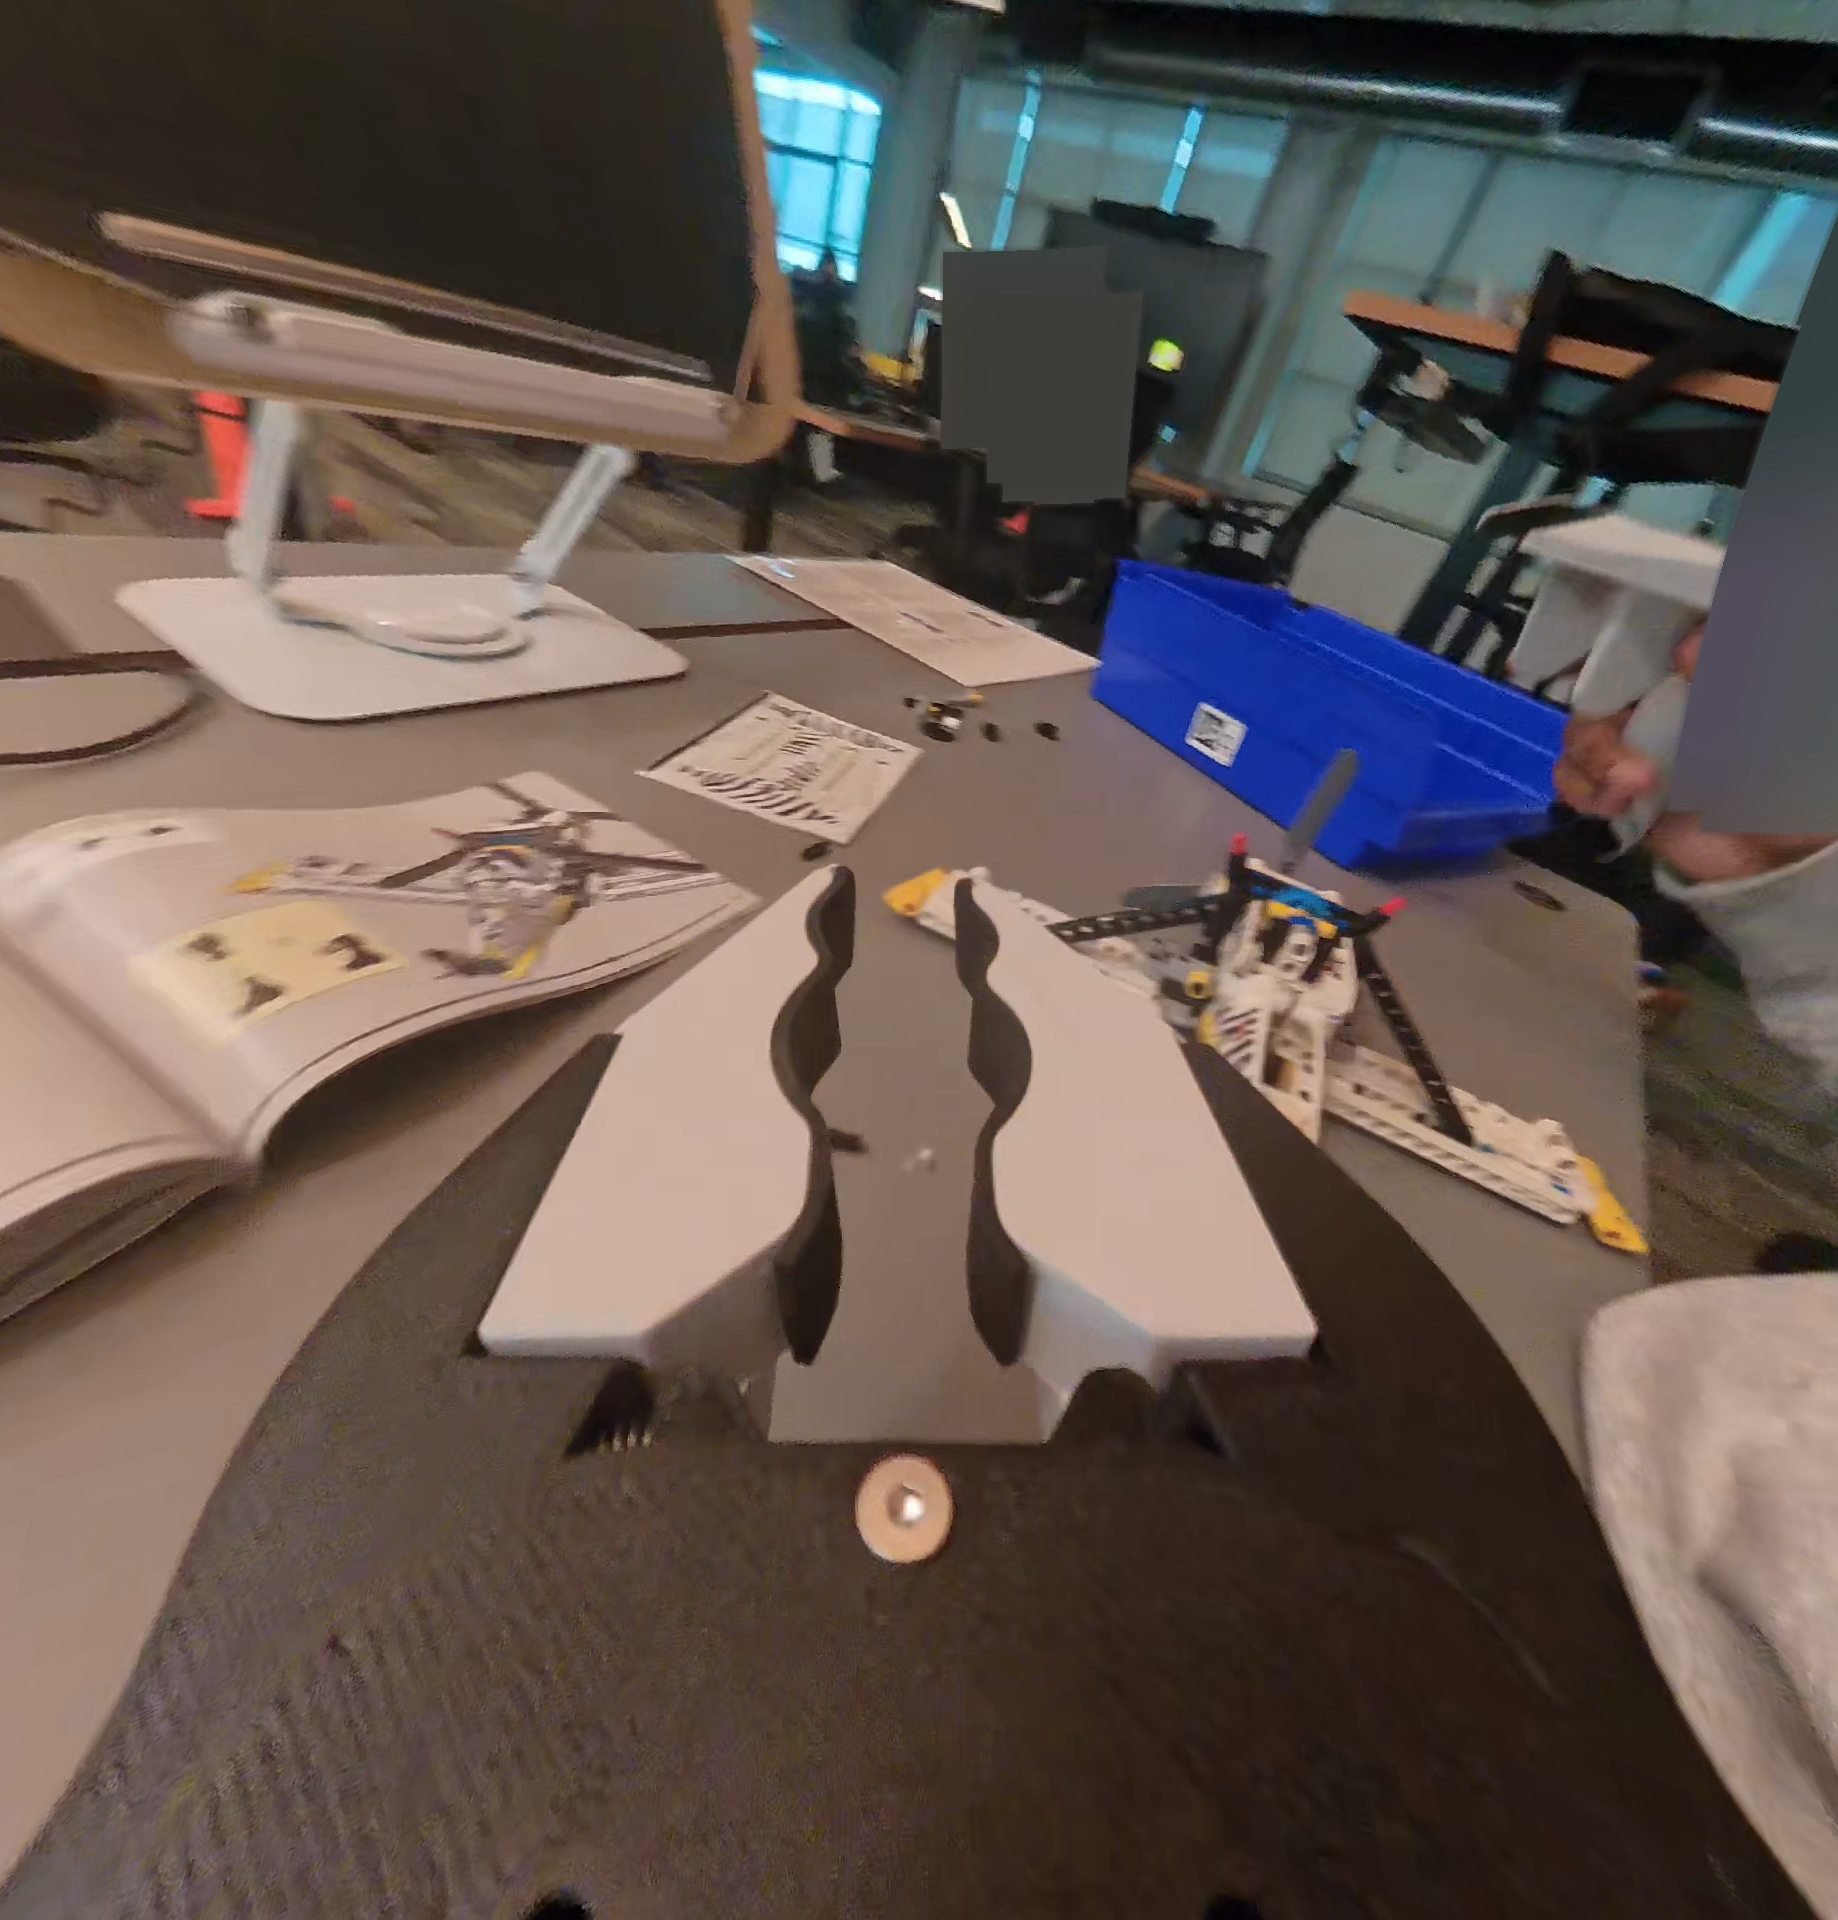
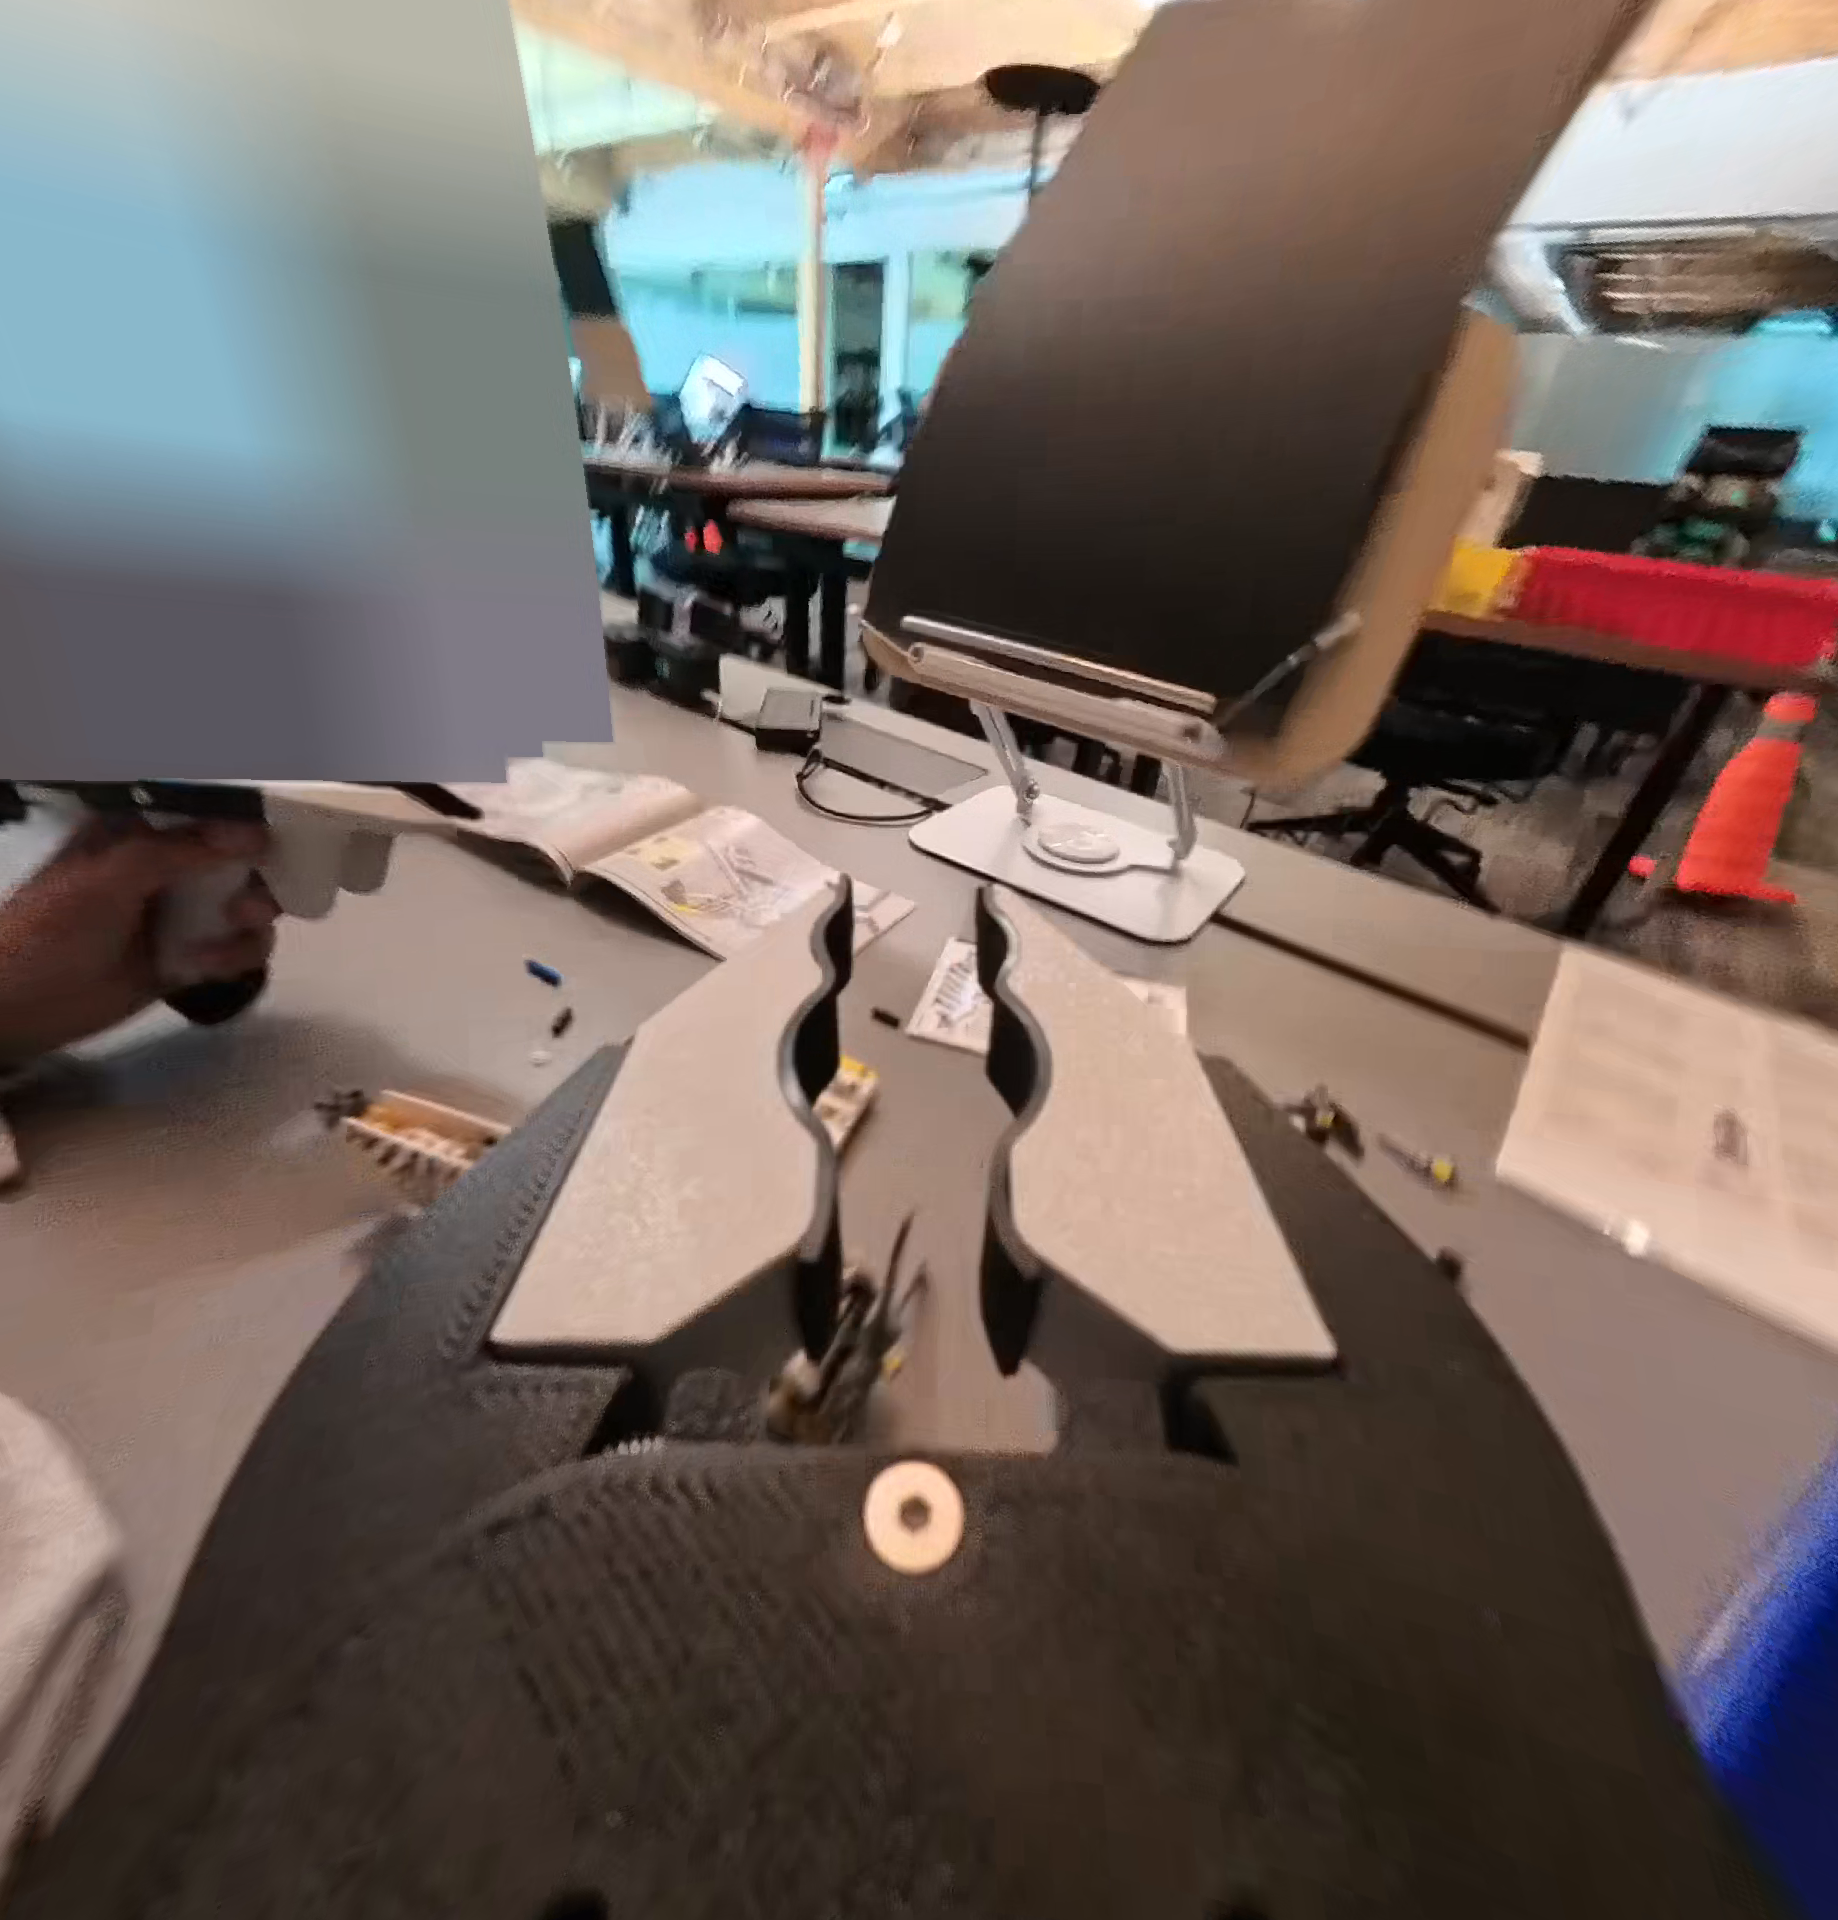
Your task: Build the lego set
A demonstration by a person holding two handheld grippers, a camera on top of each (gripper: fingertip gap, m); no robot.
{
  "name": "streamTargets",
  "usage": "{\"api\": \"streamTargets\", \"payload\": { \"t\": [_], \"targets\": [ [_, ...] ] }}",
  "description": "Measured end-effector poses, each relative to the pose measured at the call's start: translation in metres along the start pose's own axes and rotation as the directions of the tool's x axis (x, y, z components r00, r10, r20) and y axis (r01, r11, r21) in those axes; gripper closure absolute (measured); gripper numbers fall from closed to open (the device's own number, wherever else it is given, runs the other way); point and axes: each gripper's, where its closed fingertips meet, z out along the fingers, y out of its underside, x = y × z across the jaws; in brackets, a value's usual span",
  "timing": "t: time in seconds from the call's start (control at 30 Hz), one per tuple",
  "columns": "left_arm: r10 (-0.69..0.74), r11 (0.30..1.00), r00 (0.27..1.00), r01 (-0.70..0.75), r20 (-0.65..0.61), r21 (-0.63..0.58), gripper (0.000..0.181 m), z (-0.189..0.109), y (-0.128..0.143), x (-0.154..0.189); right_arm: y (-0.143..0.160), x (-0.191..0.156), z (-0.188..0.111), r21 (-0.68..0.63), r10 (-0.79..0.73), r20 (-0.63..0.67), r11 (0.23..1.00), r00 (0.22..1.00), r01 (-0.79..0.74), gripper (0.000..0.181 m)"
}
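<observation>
The half-built white Lego model (image 1: 1279, 987), with black beams and yellow tips, lies on the grey table (image 1: 1050, 790) to the right of my left gripper (image 1: 902, 894). The left gripper is open and empty above the table. Two tiny loose pieces (image 1: 920, 1158) lie under the gap between its fingers. My right gripper (image 2: 913, 904) is open and hovers just over the model (image 2: 416, 1138). Parts of the model show to its left and through its gap. A hand holds the left gripper (image 2: 416, 821) at the far left of the right wrist view.
The open instruction booklet (image 1: 323, 935) and a sticker sheet (image 1: 780, 769) lie at the left. Small loose pieces (image 1: 946, 717) lie further back, and more (image 2: 1330, 1117) lie near a paper sheet (image 2: 1704, 1122). A blue bin (image 1: 1310, 707) stands at the right. A tablet on a stand (image 1: 395, 644) stands behind. Some 25 centimeters of space lies between my two pairs of fingers.
</observation>
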Motion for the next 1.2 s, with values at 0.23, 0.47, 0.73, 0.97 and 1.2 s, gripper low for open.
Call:
{"api": "streamTargets", "payload": {
  "t": [0.23,0.47,0.73,0.97,1.2],
  "targets": [
    [-0.193,0.978,0.974,0.200,-0.117,0.057,0.159,-0.011,-0.005,-0.004,0.030,-0.023,0.122,-0.205,-0.184,0.607,0.904,0.773,0.376,0.152],
    [-0.289,0.951,0.945,0.302,-0.152,0.071,0.153,-0.016,-0.005,-0.011,0.138,-0.019,0.193,-0.381,-0.013,0.820,0.733,0.572,0.563,0.162],
    [-0.331,0.938,0.927,0.344,-0.177,0.045,0.149,-0.010,-0.003,-0.011,0.192,-0.022,0.204,-0.393,0.002,0.859,0.642,0.512,0.658,0.173],
    [-0.348,0.931,0.920,0.362,-0.178,0.051,0.149,-0.011,-0.002,-0.013,0.151,0.012,0.200,-0.432,-0.049,0.767,0.697,0.639,0.572,0.178],
    [-0.357,0.929,0.913,0.369,-0.198,0.025,0.147,-0.007,0.000,-0.008,0.175,0.193,0.124,-0.851,-0.189,0.391,0.297,0.901,0.432,0.178]
  ]
}}
